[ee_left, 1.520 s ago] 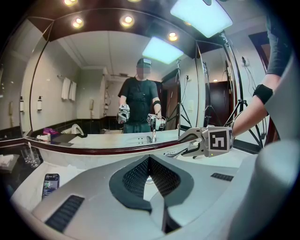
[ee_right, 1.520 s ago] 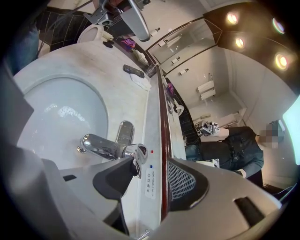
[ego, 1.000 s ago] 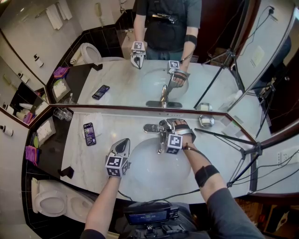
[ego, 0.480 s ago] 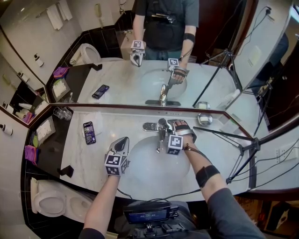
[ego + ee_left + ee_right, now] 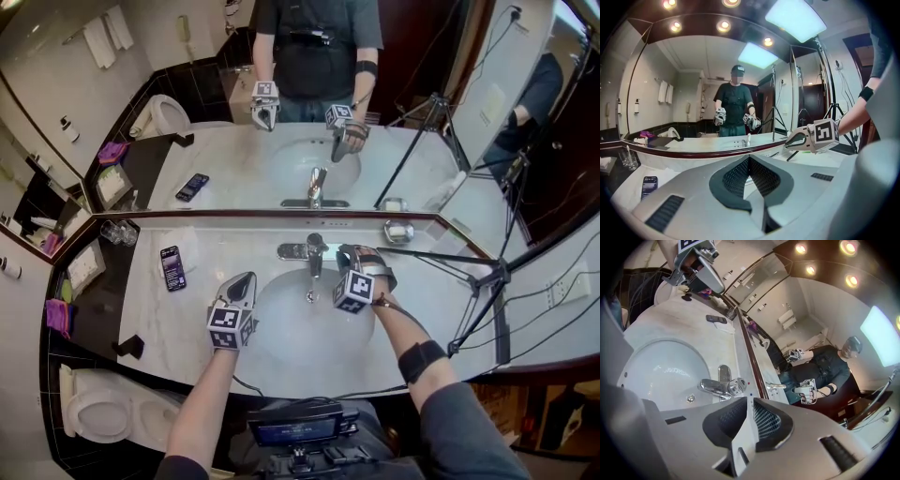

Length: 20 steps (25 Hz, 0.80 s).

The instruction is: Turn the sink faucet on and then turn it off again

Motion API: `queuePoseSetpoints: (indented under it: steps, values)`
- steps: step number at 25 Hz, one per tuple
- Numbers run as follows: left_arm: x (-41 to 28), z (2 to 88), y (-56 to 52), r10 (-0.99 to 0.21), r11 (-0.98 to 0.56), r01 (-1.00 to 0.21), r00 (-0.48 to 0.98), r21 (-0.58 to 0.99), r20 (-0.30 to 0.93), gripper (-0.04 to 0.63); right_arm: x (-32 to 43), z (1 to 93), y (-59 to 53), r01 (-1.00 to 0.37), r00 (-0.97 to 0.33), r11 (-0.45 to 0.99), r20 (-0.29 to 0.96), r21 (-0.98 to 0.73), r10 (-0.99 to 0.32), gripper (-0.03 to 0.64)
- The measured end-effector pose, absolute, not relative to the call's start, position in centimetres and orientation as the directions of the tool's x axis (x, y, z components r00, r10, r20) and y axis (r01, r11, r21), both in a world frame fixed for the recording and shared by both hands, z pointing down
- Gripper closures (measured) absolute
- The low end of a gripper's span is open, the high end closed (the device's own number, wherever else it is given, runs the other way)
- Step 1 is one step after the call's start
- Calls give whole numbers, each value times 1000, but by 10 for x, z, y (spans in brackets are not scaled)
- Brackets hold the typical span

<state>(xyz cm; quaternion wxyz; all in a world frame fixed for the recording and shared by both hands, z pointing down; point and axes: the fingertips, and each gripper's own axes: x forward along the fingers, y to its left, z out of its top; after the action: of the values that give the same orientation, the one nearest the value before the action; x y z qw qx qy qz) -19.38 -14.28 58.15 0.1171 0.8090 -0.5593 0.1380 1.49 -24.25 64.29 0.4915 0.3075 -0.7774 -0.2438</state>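
Observation:
The chrome faucet [image 5: 313, 255] stands at the back rim of the white sink [image 5: 281, 328], its spout over the basin; in the right gripper view the faucet [image 5: 719, 384] shows no stream of water. My right gripper [image 5: 341, 265] hovers just right of the faucet, apart from it. Its jaws [image 5: 751, 401] have just been closing and now meet with nothing between them. My left gripper [image 5: 244, 283] is held over the sink's left rim, shut and empty [image 5: 749, 158]. The right gripper [image 5: 797, 139] also shows in the left gripper view.
A large mirror [image 5: 281, 112] runs along the back of the marble counter [image 5: 202, 253]. A phone [image 5: 172, 267] and drinking glasses [image 5: 122, 232] lie to the left, a metal dish [image 5: 398, 231] and a tripod [image 5: 473, 277] to the right. A toilet [image 5: 94, 412] sits at lower left.
My right gripper has drawn back from the top of the faucet, to the right, and its jaws have closed. The left gripper has hardly moved.

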Motion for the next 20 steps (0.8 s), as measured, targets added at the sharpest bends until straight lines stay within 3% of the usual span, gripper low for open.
queuePoseSetpoints:
  steps: [3,12,20]
  values:
    - [-193,580,-139,-872,-351,-936,340,35,351,598,24,628,-237,-344,-333,671,583,657,-741,597]
    - [-193,574,-134,-879,-343,-938,337,43,337,599,61,612,-222,-709,-367,603,538,366,-759,597]
    - [-192,564,-129,-885,-346,-937,343,49,316,600,79,609,-212,-757,-360,574,533,313,-766,598]
